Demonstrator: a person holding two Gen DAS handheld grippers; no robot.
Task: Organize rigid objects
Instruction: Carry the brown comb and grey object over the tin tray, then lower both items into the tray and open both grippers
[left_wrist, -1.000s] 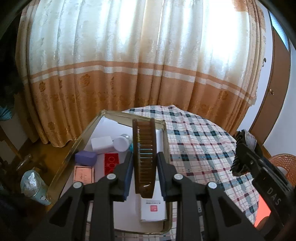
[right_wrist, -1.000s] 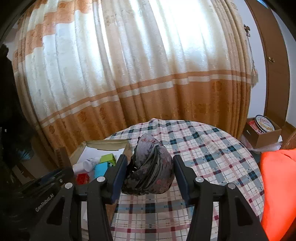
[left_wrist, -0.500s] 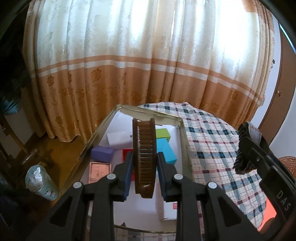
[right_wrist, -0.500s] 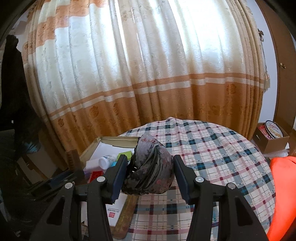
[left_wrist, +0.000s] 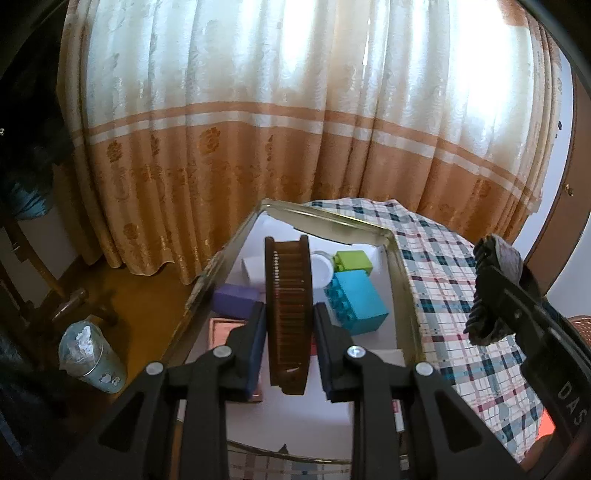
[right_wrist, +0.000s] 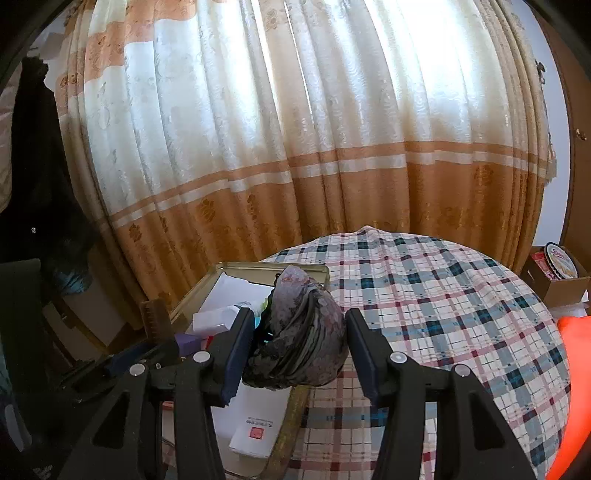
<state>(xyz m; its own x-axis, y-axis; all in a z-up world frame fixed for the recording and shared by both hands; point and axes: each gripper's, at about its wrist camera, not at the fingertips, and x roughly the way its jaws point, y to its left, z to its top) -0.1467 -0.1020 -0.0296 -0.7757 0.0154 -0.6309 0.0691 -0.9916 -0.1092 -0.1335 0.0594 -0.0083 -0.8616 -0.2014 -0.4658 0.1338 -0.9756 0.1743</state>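
Note:
My left gripper (left_wrist: 289, 319) is shut on a brown comb (left_wrist: 289, 295) and holds it upright over the gold-rimmed tray (left_wrist: 400, 295). In the tray lie a blue brick (left_wrist: 360, 299), a green brick (left_wrist: 352, 261), a white round jar (left_wrist: 320, 267), a purple block (left_wrist: 234, 296) and white boxes. My right gripper (right_wrist: 297, 343) is shut on a dark grey oyster shell (right_wrist: 303, 332), held above the tray's right edge (right_wrist: 295, 410). The right gripper also shows in the left wrist view (left_wrist: 495, 291), and the comb shows in the right wrist view (right_wrist: 155, 319).
The tray sits at the left edge of a round table with a plaid cloth (right_wrist: 443, 306). Orange and cream curtains (left_wrist: 295, 129) hang behind. A plastic-wrapped cup (left_wrist: 90, 350) stands on the floor at left. A cardboard box (right_wrist: 554, 273) and an orange object (right_wrist: 576, 387) are at right.
Both grippers have moved left over the tray with their loads. The blue and green bricks have come into the left wrist view.

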